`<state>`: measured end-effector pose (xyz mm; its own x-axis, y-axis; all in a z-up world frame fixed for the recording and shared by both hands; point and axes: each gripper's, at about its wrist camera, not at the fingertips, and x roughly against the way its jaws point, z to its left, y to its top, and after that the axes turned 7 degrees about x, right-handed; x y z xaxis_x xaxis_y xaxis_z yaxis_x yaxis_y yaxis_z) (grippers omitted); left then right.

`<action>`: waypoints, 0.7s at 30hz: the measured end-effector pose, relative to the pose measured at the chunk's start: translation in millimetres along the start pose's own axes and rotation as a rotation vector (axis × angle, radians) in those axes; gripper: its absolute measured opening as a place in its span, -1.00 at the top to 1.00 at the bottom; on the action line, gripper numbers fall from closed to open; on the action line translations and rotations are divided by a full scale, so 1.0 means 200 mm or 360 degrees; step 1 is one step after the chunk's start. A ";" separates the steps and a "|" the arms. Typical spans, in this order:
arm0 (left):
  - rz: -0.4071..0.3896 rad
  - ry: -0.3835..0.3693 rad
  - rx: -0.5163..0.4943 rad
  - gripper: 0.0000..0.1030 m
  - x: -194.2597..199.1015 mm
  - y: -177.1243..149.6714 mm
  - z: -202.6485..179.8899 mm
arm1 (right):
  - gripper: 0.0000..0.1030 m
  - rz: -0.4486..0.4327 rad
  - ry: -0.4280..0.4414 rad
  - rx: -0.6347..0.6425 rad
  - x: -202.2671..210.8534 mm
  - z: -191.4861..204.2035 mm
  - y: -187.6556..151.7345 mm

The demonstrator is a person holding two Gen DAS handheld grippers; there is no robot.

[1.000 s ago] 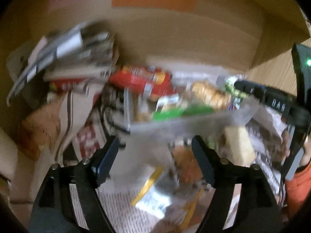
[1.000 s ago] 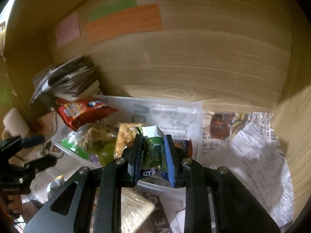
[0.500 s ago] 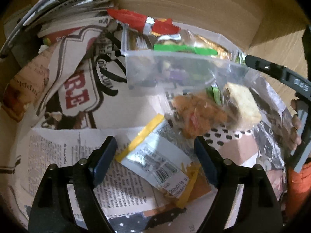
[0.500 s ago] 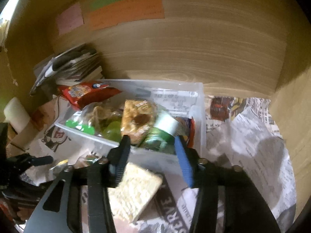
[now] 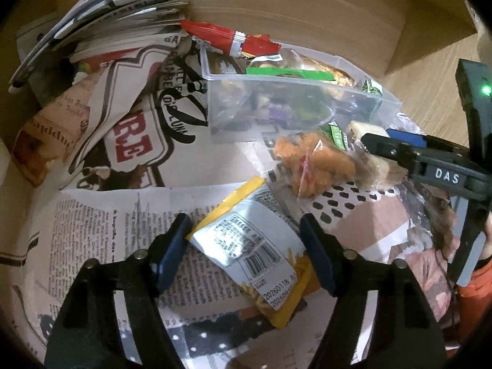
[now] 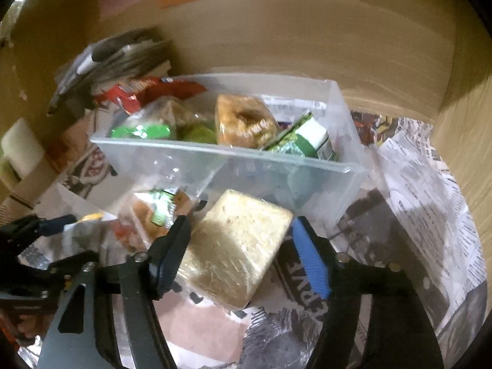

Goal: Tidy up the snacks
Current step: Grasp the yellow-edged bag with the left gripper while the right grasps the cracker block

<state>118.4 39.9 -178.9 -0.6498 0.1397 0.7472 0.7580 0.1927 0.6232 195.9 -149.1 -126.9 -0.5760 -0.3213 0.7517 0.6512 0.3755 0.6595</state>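
Both grippers have dropped from the bin [image 6: 215,166]. Left gripper [image 5: 246,246] narrows around the yellow packet [image 5: 252,246]: centre it. Right gripper [image 6: 236,252] widens astride the cracker block [image 6: 236,249].

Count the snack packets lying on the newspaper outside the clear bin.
3: yellow packet between left fingers, orange snack bag by the bin, pale cracker block between right fingers. Others may hide.

Left gripper [image 5: 244,253]: black frame, silver screws, dark-blue pads. Right gripper [image 6: 240,253]: same, "DAS" marking, green light. Orange sleeve [image 5: 472,292].
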 end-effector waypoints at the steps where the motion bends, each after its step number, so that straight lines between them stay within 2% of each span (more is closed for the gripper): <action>1: -0.0001 -0.0005 0.0001 -0.39 0.01 -0.02 0.00 | -0.33 0.0008 0.0006 -0.0017 -0.01 0.00 0.00; 5: -0.0013 -0.0008 0.0001 -0.36 0.03 -0.07 0.00 | -0.50 0.0046 0.0026 -0.0050 -0.04 -0.02 0.00; 12: -0.0063 -0.0019 0.0023 -0.31 0.07 0.03 -0.01 | -0.50 0.0084 0.0116 -0.0127 -0.06 -0.05 -0.01; 14: -0.0095 -0.0023 0.0026 -0.31 0.10 0.05 0.00 | -0.33 0.0086 0.0152 -0.0121 -0.05 -0.05 -0.02; 21: -0.0221 -0.0047 0.0024 -0.31 0.22 0.14 -0.04 | -0.06 0.0092 0.0113 -0.0014 0.04 -0.05 -0.06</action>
<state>111.9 43.7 -125.6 -0.7499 0.1392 0.6467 0.6599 0.2266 0.7164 188.2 -165.0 -128.5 -0.5008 -0.3602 0.7871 0.6871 0.3876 0.6145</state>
